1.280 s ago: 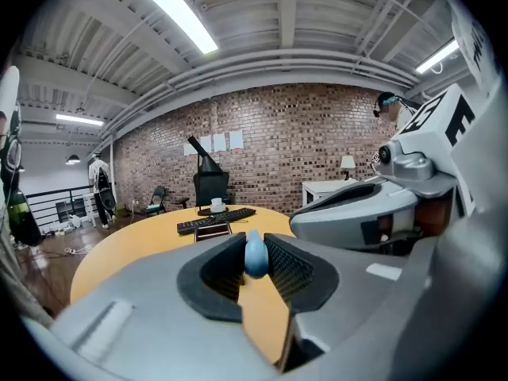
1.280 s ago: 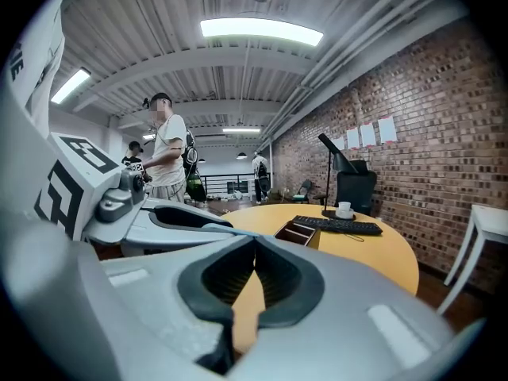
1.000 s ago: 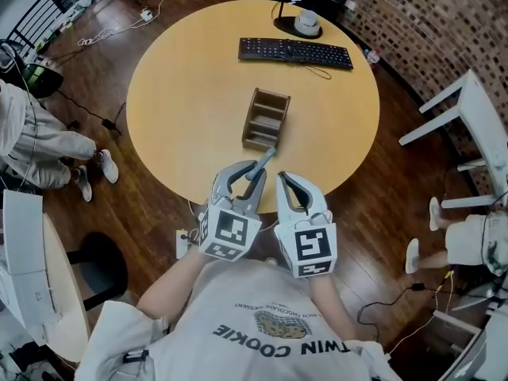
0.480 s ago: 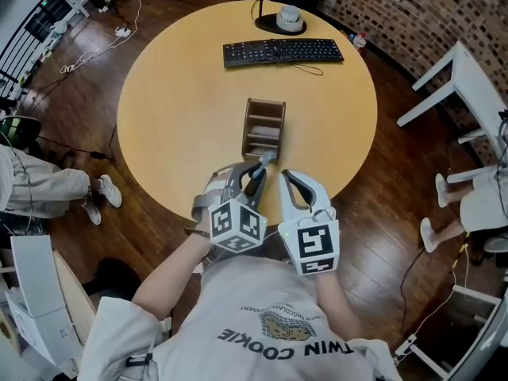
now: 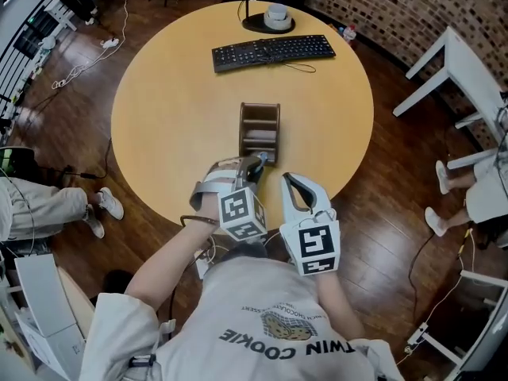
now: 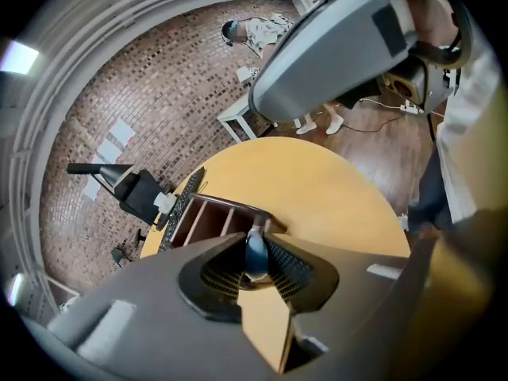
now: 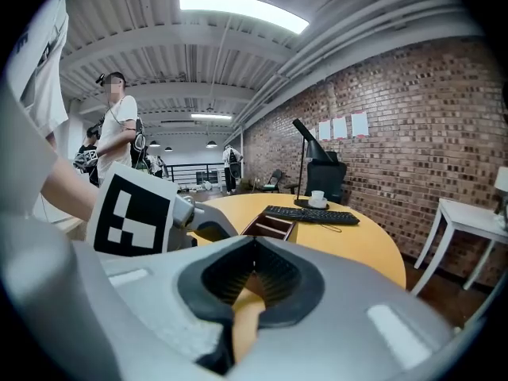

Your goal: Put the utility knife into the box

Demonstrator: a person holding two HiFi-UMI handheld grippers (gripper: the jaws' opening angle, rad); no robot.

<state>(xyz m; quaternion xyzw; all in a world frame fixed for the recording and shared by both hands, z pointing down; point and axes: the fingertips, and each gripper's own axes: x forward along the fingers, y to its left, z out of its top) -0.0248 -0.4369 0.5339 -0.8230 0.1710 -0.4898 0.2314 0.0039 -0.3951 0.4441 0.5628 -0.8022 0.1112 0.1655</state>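
Observation:
A brown wooden box [image 5: 259, 132] with compartments stands in the middle of the round table [image 5: 175, 109]. My left gripper [image 5: 252, 169] is shut on the grey-blue utility knife [image 5: 259, 163], whose tip hangs just at the box's near edge. In the left gripper view the knife [image 6: 255, 254] sits pinched between the pads of the left gripper [image 6: 255, 240], with the box [image 6: 208, 219] right behind it. My right gripper [image 5: 287, 179] is beside the left one, over the table's near edge, shut and empty. In its own view the right gripper [image 7: 254, 240] points towards the box [image 7: 274, 226].
A black keyboard [image 5: 272, 50] and a black lamp base with a white cup [image 5: 276, 16] lie at the table's far side. A white side table [image 5: 468, 70] stands to the right. A seated person [image 5: 40, 205] and floor cables are at the left.
The left gripper has rolled and dropped lower, bringing the knife's tip closer to the box's near edge. The right gripper has drifted only slightly.

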